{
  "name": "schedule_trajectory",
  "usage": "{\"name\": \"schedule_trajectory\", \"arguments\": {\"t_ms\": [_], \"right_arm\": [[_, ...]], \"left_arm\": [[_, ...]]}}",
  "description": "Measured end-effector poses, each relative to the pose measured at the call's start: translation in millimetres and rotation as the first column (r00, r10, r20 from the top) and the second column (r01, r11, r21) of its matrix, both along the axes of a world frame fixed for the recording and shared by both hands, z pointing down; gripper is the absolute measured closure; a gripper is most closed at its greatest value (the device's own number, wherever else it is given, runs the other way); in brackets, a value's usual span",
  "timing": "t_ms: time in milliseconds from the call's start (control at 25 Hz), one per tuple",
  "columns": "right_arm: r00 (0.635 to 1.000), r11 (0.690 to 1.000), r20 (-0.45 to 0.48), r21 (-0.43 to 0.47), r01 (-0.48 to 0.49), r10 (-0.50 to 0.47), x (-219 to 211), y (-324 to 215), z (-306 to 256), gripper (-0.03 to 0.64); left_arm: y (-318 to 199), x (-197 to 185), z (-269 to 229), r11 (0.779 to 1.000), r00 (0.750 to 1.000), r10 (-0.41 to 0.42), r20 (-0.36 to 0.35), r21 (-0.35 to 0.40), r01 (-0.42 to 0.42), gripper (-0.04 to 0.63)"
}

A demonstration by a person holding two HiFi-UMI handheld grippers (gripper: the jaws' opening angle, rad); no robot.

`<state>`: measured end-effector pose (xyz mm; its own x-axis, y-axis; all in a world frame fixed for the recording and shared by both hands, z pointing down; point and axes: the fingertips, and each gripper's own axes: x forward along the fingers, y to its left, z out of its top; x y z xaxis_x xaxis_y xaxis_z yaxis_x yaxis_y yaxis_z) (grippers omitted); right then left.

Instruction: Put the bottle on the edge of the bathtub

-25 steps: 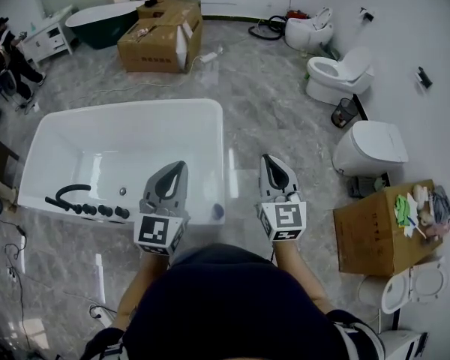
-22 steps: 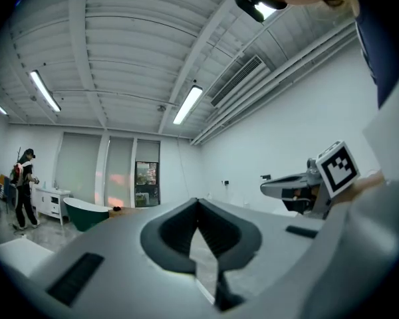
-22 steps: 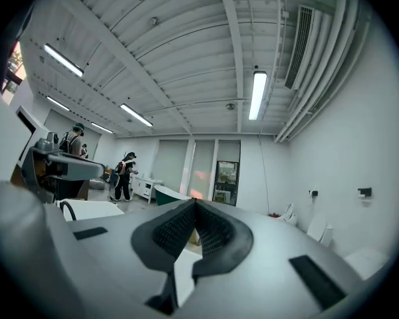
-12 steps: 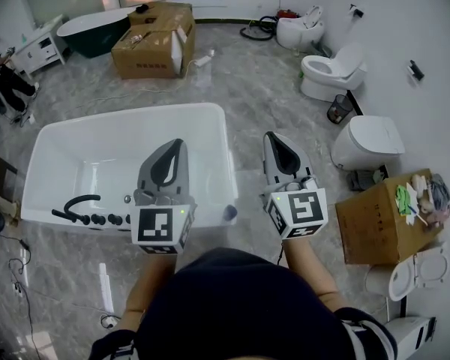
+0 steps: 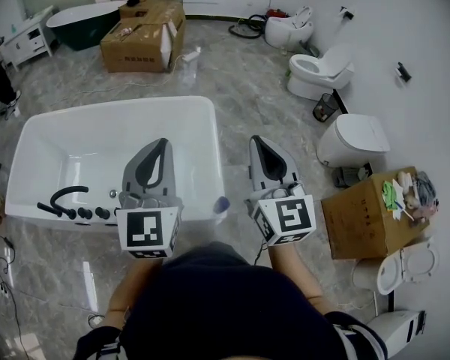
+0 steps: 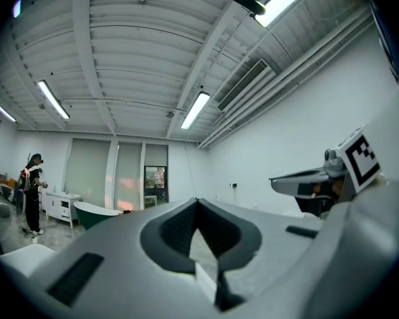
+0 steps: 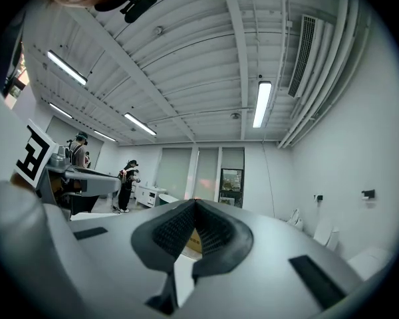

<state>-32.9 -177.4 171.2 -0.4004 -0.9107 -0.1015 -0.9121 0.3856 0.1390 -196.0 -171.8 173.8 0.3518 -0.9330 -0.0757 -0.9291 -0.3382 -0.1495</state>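
The white bathtub (image 5: pixel 217 156) fills the left middle of the head view. A small bluish bottle (image 5: pixel 220 204), seen from above, stands on the tub's rim at its near right corner. My left gripper (image 5: pixel 162 142) is held up over the tub's near end, shut and empty. My right gripper (image 5: pixel 255 139) is held over the floor just right of the tub, also shut and empty. The bottle lies between and below the two grippers. In the left gripper view the fingertips (image 6: pixel 197 201) meet with nothing between them. The right gripper view shows the same at its fingertips (image 7: pixel 195 201).
A black faucet and knobs (image 5: pixel 71 205) sit on the tub's near rim. Toilets (image 5: pixel 352 141) line the right wall. One cardboard box (image 5: pixel 367 212) stands at my right and another (image 5: pixel 139 36) at the back. A dark green tub (image 5: pixel 75 17) and people (image 7: pixel 128 185) are far off.
The view has shifted a little, so the tub sits further left. Both grippers stay shut and raised. The bottle stays on the tub's corner.
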Motion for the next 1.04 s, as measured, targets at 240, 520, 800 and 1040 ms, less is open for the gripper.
{"name": "schedule_trajectory", "arguments": {"t_ms": [240, 520, 800, 1040], "right_arm": [[1.000, 1.000, 0.016, 0.025, 0.007, -0.007, -10, 12, -4, 0.600], [1.000, 1.000, 0.002, 0.019, -0.019, 0.019, 1, 18, 0, 0.600], [1.000, 1.000, -0.005, 0.019, -0.015, 0.016, -3, 17, -3, 0.600], [1.000, 1.000, 0.008, 0.010, -0.013, 0.013, 6, 8, 1, 0.600]], "left_arm": [[11, 6, -6, 1.000, 1.000, 0.026, -0.017, 0.002, -0.026, 0.594], [9, 11, 3, 0.998, 0.998, 0.056, -0.021, 0.008, -0.056, 0.594], [3, 11, 0, 0.999, 0.998, 0.054, -0.026, 0.010, -0.053, 0.594], [-5, 19, 5, 0.999, 0.998, 0.050, -0.035, 0.009, -0.050, 0.594]]}}
